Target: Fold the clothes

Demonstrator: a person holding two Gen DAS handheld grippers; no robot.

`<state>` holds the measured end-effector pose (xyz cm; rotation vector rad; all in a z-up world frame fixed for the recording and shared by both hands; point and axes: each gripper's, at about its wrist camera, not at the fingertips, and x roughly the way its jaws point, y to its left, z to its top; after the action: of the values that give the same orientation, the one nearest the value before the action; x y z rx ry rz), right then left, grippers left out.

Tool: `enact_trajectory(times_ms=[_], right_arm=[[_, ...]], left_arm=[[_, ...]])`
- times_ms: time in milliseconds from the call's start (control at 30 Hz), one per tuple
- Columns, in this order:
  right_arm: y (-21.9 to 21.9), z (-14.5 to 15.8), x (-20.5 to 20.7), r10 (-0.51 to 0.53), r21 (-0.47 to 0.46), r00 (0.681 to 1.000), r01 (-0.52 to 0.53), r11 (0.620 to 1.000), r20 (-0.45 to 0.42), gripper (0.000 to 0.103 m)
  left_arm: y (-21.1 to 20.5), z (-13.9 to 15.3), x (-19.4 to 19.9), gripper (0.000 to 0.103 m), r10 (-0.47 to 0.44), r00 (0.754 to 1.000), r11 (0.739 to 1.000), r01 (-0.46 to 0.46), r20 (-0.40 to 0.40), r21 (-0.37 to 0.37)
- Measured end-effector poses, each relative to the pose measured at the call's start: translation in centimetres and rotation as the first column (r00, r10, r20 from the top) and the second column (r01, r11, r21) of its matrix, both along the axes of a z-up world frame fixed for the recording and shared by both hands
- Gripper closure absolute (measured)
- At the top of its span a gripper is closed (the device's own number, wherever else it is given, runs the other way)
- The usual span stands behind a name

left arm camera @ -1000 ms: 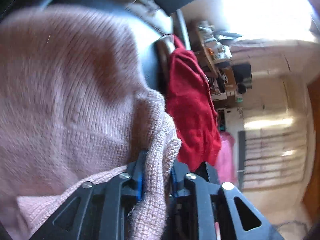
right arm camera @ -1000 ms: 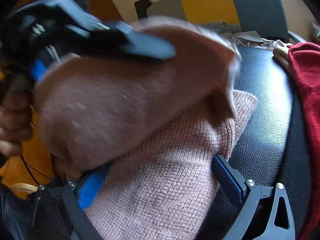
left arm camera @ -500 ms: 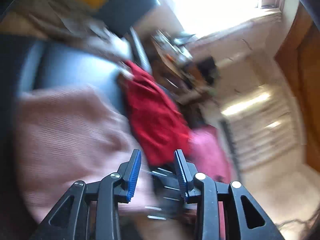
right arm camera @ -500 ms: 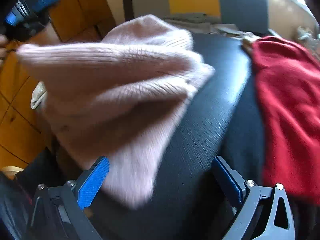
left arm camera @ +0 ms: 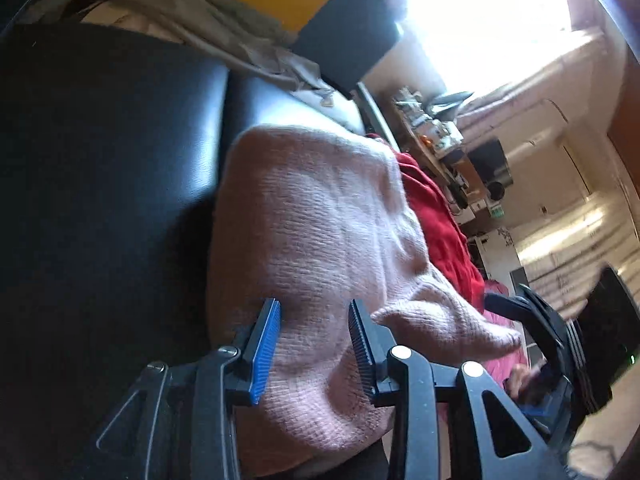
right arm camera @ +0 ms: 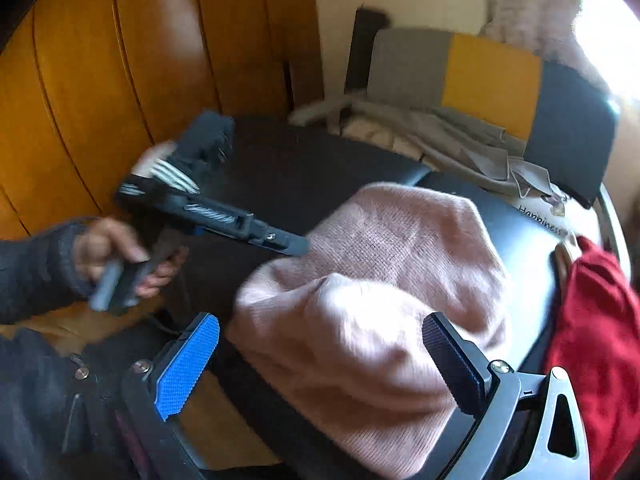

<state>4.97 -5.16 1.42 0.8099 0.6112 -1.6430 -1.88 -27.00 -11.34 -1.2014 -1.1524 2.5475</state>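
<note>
Pink knit sweater [left arm camera: 320,232] lies bunched on black seat [left arm camera: 120,140], beside red garment [right arm camera: 592,320]. Left gripper [left arm camera: 314,344] parted, grasping nothing. Right gripper [right arm camera: 320,364] wide, jaws closing, empty; likely regrasping for next fold.

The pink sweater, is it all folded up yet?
Not quite. The pink sweater lies bunched in a loose bundle on the black seat, so a first fold looks done. Neither the left gripper nor the right gripper holds it. The red garment waits unfolded.
</note>
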Motion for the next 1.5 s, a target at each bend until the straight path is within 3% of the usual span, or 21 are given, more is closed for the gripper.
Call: enact_trajectory(times_ms=[67,100,233,333,433,500,567,633,700,767,800,833,1000,1033,1133,1200,1267,1400,1500], right_arm=[[-1.2,-1.8,-1.2,-0.046,0.124,0.999,0.045,0.991,0.011,0.064],[-0.7,-2.6,-1.8,-0.07,0.158,0.997,0.062,0.986,0.043,0.082],[4.3,-4.1,-2.4,-0.166,0.165,0.973,0.139,0.977,0.162,0.082],[9.4,-7.6,-2.6,-0.303,0.193,0.921,0.26,0.946,0.245,0.082],[12.9,-11.6,-2.7,-0.409,0.224,0.858,0.352,0.909,0.31,0.088],[13.8,-12.4,-2.6,-0.437,0.183,0.831,0.397,0.899,0.343,0.088],[14.0,-12.2,-2.2,-0.439,0.167,0.839,0.406,0.898,0.323,0.088],[14.2,-11.8,-2.1,-0.426,0.17,0.839,0.391,0.905,0.339,0.085],[14.9,-10.5,-2.6,-0.421,0.16,0.825,0.39,0.907,0.377,0.079],[15.6,-8.6,-3.3,-0.425,0.12,0.817,0.413,0.903,0.39,0.048],[15.9,-7.3,-3.8,-0.421,0.074,0.819,0.428,0.901,0.391,0.026],[16.1,-6.1,-4.3,-0.415,0.027,0.821,0.441,0.897,0.392,0.019],[13.3,-2.9,-7.9,-0.365,-0.191,0.823,0.481,0.856,0.436,0.019],[12.7,-2.7,-8.4,-0.367,-0.193,0.812,0.491,0.85,0.453,0.019],[10.7,-6.2,-10.1,-0.417,-0.123,0.733,0.558,0.821,0.538,0.019],[9.7,-8.4,-10.5,-0.45,-0.072,0.692,0.585,0.808,0.565,0.026],[9.1,-9.4,-10.1,-0.441,-0.082,0.682,0.59,0.803,0.584,0.049],[7.6,-8.3,-10.3,-0.481,-0.087,0.723,0.593,0.801,0.497,0.085],[6.9,-5.9,-9.9,-0.502,-0.108,0.783,0.572,0.813,0.367,0.089]], left_arm=[[0.7,0.6,-0.1,0.067,-0.036,0.999,0.999,0.035,-0.04,-0.019],[1.0,0.9,-0.2,0.067,-0.055,0.997,0.998,0.053,-0.058,-0.03],[3.1,0.6,-0.9,0.065,-0.166,0.984,0.976,0.155,-0.064,-0.15],[4.2,-0.4,-0.9,0.065,-0.244,0.969,0.953,0.233,-0.037,-0.195],[6.5,-0.7,-0.2,0.065,-0.346,0.938,0.897,0.328,-0.008,-0.296],[8.0,-0.5,0.6,0.065,-0.377,0.926,0.852,0.344,-0.009,-0.395],[8.2,-0.3,1.2,0.065,-0.38,0.924,0.86,0.338,-0.036,-0.382],[8.1,-0.9,1.4,0.063,-0.377,0.923,0.898,0.343,-0.079,-0.276],[8.4,-1.4,1.6,0.063,-0.368,0.926,0.9,0.334,-0.079,-0.279],[8.8,-1.7,1.9,0.063,-0.355,0.931,0.899,0.316,-0.083,-0.304],[8.7,-1.8,2.0,0.063,-0.346,0.934,0.907,0.308,-0.092,-0.286],[8.6,-1.9,2.0,0.063,-0.339,0.936,0.913,0.302,-0.097,-0.275],[9.2,-1.6,2.2,0.062,-0.333,0.937,0.915,0.293,-0.109,-0.278],[9.7,-1.6,2.1,0.06,-0.336,0.935,0.912,0.294,-0.111,-0.285],[10.4,-1.8,1.9,0.06,-0.339,0.934,0.908,0.293,-0.113,-0.298],[10.4,-1.9,1.8,0.059,-0.34,0.934,0.907,0.294,-0.112,-0.301],[10.2,-1.9,1.9,0.059,-0.345,0.933,0.904,0.299,-0.108,-0.304],[10.9,-1.7,1.4,0.059,-0.352,0.931,0.892,0.301,-0.099,-0.337],[11.4,-1.4,1.7,0.059,-0.355,0.928,0.886,0.293,-0.117,-0.36]])
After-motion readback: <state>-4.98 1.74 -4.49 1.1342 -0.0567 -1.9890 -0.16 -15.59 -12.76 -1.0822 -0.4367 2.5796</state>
